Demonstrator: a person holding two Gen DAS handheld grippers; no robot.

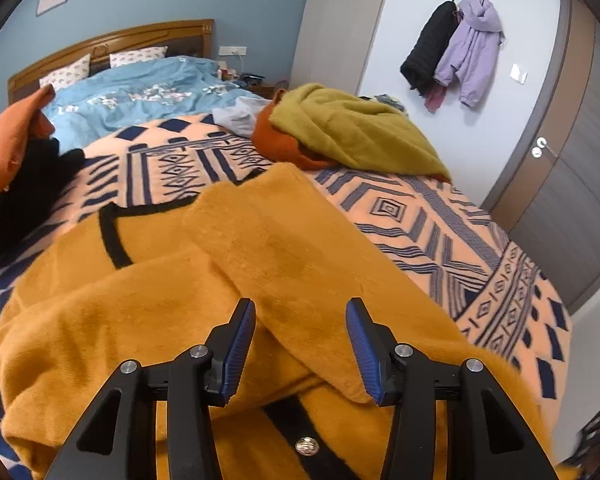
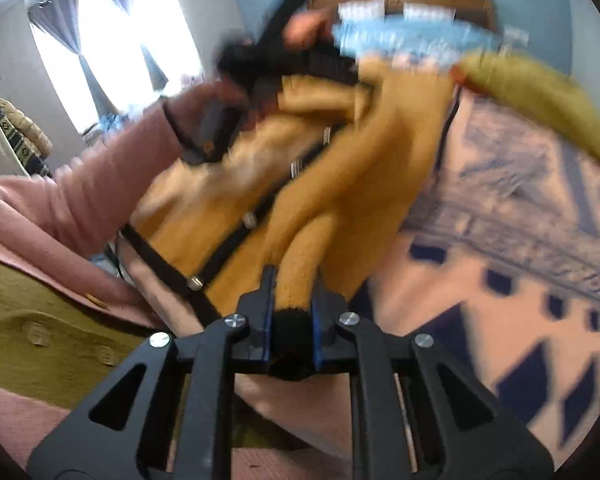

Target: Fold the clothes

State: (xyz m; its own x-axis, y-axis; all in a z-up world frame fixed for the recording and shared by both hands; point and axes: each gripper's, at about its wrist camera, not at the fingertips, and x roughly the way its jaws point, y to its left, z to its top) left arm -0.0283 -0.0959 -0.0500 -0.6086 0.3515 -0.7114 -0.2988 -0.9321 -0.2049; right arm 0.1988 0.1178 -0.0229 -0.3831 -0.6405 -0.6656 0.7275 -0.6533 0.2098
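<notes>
A mustard-yellow fleece cardigan with black trim and metal buttons lies spread on the patterned bedspread. My left gripper is open and hovers just above a sleeve folded across the cardigan's front, holding nothing. In the blurred right wrist view, my right gripper is shut on the cardigan's other sleeve at its black cuff and holds it up off the bed. The left gripper shows there at the top, in the person's hand, over the cardigan.
An olive-green garment on an orange one lies at the far right of the bed. A black garment and an orange cushion lie at the left. A blue duvet covers the head end. Coats hang by the door.
</notes>
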